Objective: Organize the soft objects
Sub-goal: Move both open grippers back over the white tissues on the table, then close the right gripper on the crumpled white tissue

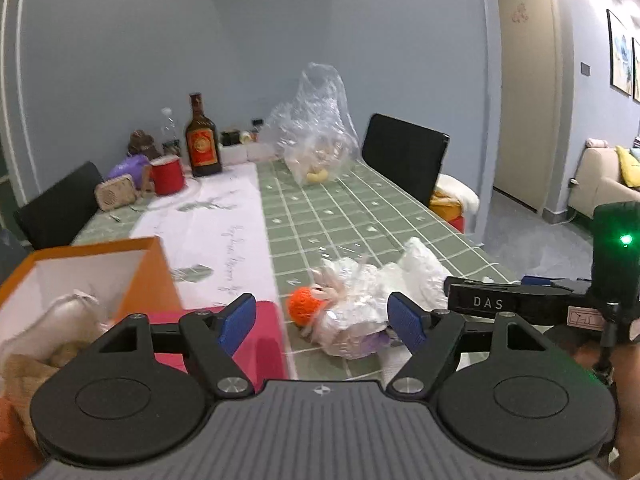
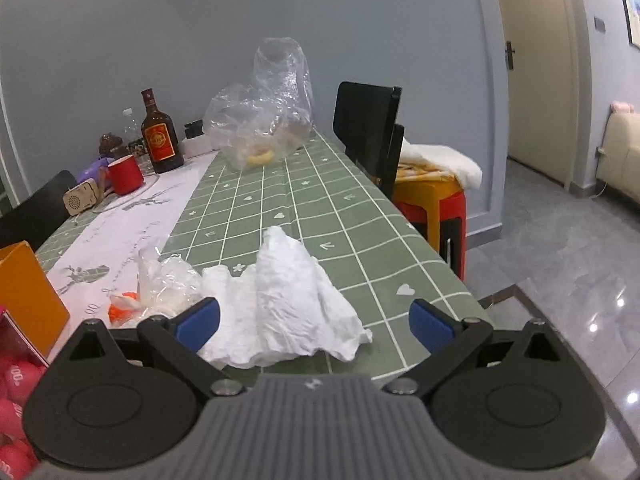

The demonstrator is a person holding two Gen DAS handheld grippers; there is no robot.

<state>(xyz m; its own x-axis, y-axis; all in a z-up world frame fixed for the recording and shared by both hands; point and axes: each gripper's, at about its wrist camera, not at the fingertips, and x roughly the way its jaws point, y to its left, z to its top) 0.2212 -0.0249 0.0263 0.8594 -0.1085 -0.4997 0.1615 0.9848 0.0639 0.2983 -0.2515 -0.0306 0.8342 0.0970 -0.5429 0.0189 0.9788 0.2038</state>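
I hold a gripper in each hand over a counter covered in green checked cloth. My left gripper has its blue pads spread wide with nothing between them, and it points at a plastic-wrapped soft toy with an orange knitted cap lying just beyond the pads. My right gripper is also spread wide and empty, with a crumpled white cloth lying between and ahead of its pads. That cloth sits just beside the wrapped toy, on the side away from the orange box, which stands open beside the toy and already holds some pale soft things.

The risks, as I judge them: the toy's slippery wrapping may slide out of the pads or tear if I close on film alone. The cloth could bunch and drag across the counter, pulling the toy with it. My two grippers are near each other and could collide.
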